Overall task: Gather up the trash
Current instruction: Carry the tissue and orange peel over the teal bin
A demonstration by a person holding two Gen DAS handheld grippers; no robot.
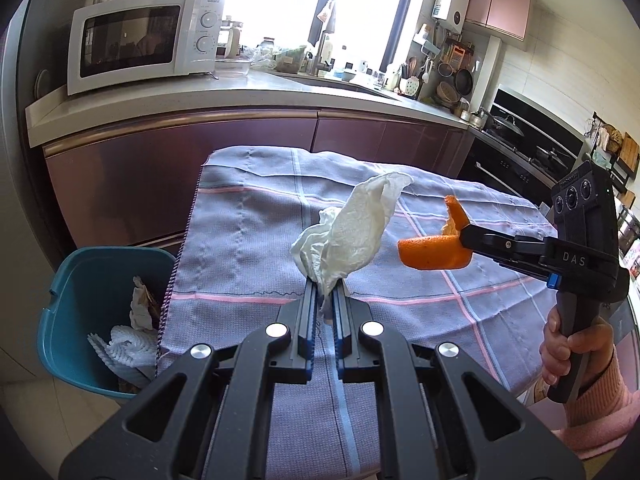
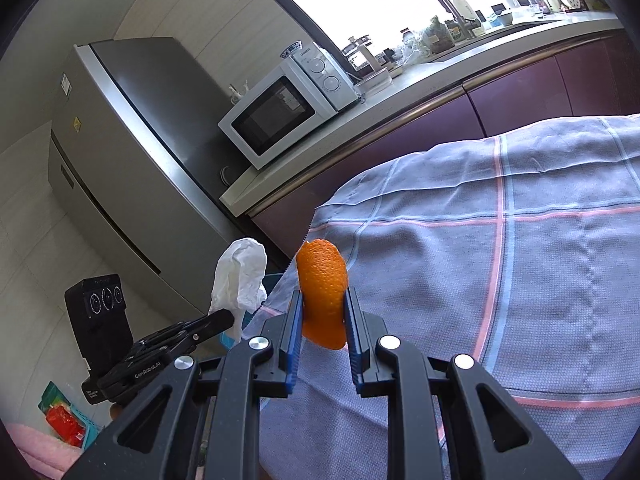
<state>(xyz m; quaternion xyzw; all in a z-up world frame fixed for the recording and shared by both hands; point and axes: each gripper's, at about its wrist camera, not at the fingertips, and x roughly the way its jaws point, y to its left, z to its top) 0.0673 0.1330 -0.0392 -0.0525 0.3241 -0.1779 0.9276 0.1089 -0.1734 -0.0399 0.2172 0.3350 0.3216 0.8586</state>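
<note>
step in hand: carrying; both pieces of trash are lifted off the desk (image 1: 248,240) and not yet dropped.
bin: the blue bin (image 1: 80,304) stands on the floor at the left edge of the desk, with white paper already inside.
left hand-held gripper: the left hand-held gripper (image 1: 325,296) is clenched on a crumpled white tissue (image 1: 352,232), held above the checked cloth (image 1: 440,312).
right hand-held gripper: the right hand-held gripper (image 2: 323,320) is grasping an orange peel (image 2: 322,284), just right of the tissue.
next move: probably both go left, over the bin, then let go.
in the way: the hanging cloth edge beside the bin; the left hand-held gripper is between the peel and the bin.
around: microwave (image 1: 140,44), fridge (image 2: 132,152).
</note>
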